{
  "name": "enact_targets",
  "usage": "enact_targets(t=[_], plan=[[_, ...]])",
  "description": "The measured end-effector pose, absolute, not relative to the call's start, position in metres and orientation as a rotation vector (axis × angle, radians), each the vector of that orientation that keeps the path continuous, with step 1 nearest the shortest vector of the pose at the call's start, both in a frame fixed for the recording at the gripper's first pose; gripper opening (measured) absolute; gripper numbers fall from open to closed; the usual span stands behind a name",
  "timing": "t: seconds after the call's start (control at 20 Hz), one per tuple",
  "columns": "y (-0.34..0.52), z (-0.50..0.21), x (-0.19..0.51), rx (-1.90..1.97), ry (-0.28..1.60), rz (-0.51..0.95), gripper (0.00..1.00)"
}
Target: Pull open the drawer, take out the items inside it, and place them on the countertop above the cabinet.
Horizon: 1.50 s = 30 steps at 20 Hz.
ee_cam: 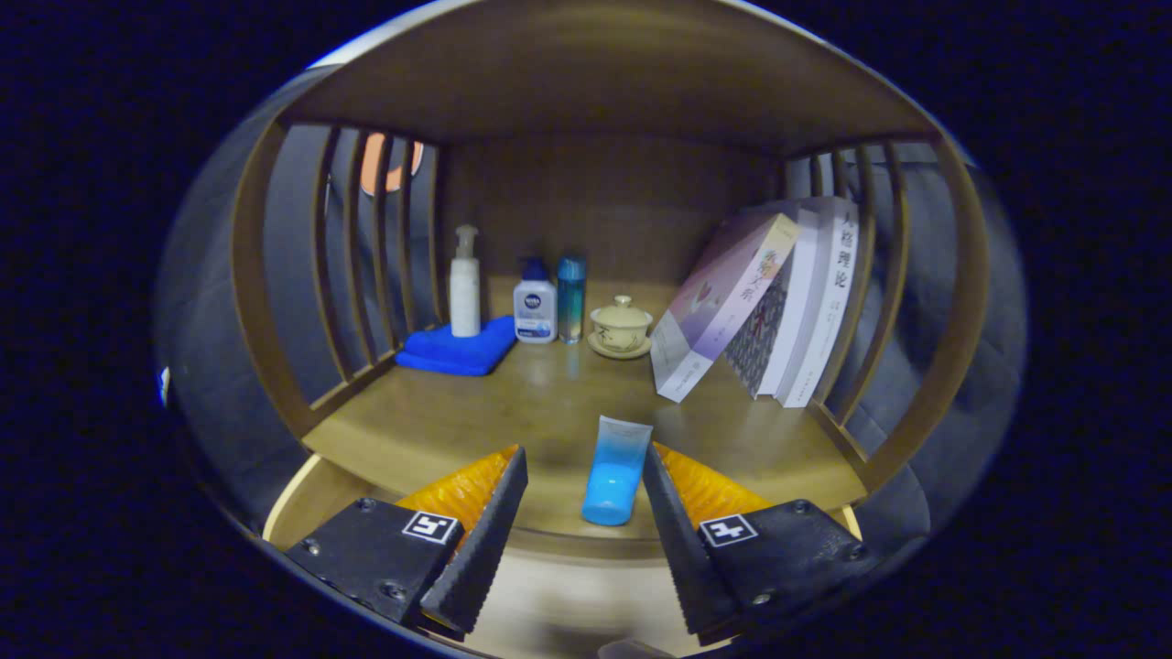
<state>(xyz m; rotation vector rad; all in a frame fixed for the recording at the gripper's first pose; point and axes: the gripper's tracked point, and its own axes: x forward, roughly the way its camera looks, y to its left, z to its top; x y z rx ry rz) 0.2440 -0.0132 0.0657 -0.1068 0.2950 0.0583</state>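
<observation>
We see the gripper (584,467) with its two fingers spread apart, pinching nothing; between them lies a small blue squeeze tube (616,470) with a pale crimped end, resting flat on the wooden countertop (540,412), nearer the right finger than the left, though we cannot tell whether it touches that finger; the countertop forms the floor of a brown wooden shelf bay with slatted side walls (366,265) and a solid back panel; well beyond the fingers, toward the back left, a folded blue cloth (456,351) carries a white pump bottle (465,284); just beside it stand a white bottle with a blue cap (535,302) and a slim teal cylindrical bottle (571,298); next to these sits a cream lidded tea cup on a saucer (621,328); at the right, several books (778,302) lean against the slats.
</observation>
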Motion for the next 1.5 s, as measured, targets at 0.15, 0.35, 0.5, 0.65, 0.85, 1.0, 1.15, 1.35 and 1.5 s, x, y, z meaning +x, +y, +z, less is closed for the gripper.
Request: enact_targets(t=[0.15,0.35,0.5,0.65,0.85,1.0,1.15,1.35,1.5], plan=[[-0.028,0.081,0.207,-0.092,0.167,0.022,0.89],[-0.038,0.083,0.153,-0.065,0.025,0.002,0.96],[-0.05,0.077,0.119,-0.098,-0.054,-0.052,1.0],[-0.067,0.064,0.088,-0.053,-0.064,-0.101,1.0],[-0.115,0.048,0.064,-0.08,-0.101,-0.229,1.0],[-0.128,0.019,0.049,-0.104,-0.059,-0.259,1.0],[-0.119,-0.024,0.036,-0.07,0.001,-0.223,1.0],[-0.109,-0.029,0.033,-0.049,-0.052,-0.217,0.99],[-0.086,-0.03,0.019,-0.035,-0.034,-0.149,1.0]])
